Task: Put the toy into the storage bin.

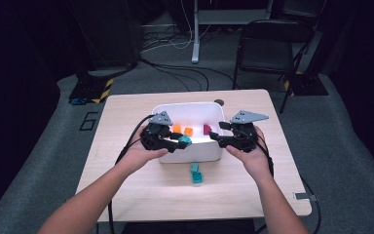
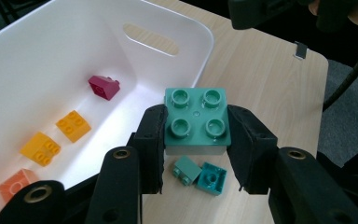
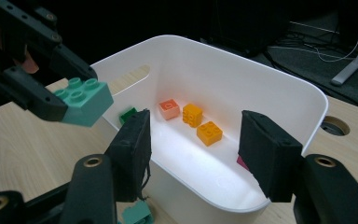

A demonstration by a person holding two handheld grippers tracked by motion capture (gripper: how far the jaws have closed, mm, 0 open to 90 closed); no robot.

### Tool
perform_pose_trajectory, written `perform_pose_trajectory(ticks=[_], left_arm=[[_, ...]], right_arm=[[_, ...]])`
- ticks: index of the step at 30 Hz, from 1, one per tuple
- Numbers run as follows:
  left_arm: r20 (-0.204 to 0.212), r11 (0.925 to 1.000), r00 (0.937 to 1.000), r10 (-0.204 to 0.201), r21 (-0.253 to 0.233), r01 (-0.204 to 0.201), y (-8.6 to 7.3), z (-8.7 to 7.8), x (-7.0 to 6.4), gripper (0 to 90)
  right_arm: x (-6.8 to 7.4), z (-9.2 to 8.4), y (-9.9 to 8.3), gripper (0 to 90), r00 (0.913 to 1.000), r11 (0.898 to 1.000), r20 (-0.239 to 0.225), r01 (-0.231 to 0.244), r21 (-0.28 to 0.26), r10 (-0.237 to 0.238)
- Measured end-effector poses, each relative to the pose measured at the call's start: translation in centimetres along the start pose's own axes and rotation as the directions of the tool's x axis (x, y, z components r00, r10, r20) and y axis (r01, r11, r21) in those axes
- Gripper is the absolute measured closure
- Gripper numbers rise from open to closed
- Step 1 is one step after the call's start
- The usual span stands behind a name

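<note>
Left gripper view: teal brick clamped between left tongs.

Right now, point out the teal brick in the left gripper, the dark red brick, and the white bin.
teal brick [image 2: 196, 122], left gripper view, studded top
dark red brick [image 2: 104, 87], left gripper view, upper face
white bin [image 3: 279, 73], right gripper view, far rim

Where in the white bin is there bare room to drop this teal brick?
The bin floor is bare between the maroon brick and the near wall. The two orange bricks and the salmon brick crowd the far side. The left hand-held gripper grips the teal brick.
</note>
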State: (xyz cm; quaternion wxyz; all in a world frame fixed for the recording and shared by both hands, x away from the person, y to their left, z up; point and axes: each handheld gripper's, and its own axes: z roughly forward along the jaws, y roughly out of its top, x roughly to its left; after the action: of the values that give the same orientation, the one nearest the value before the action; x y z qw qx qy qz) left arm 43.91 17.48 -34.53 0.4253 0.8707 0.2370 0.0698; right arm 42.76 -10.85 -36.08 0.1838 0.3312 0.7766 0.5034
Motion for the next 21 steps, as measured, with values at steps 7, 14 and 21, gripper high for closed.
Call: perform_pose_trajectory(ticks=[7, 14, 21], left_arm=[[-0.018, 0.9999, 0.9998, -0.011, -0.007, 0.011, 1.0, -0.1, 1.2, 58.6], [-0.018, 0.9997, 0.9995, -0.025, -0.002, 0.025, 1.8, 0.6, 2.2, 58.5], [-0.026, 0.9988, 0.9985, -0.049, 0.000, 0.049, 2.5, 2.0, 3.5, 58.6]], right_arm=[[-0.1, -0.1, 0.0, 43.1, 1.0000, 1.000, -0.001, -0.006, -0.005, 0.006], [-0.1, -0.1, 0.1, 43.1, 1.0000, 1.000, -0.001, -0.004, -0.006, 0.004], [-0.1, -0.3, 0.1, 43.1, 1.0000, 1.000, 0.001, -0.007, -0.009, 0.007]])
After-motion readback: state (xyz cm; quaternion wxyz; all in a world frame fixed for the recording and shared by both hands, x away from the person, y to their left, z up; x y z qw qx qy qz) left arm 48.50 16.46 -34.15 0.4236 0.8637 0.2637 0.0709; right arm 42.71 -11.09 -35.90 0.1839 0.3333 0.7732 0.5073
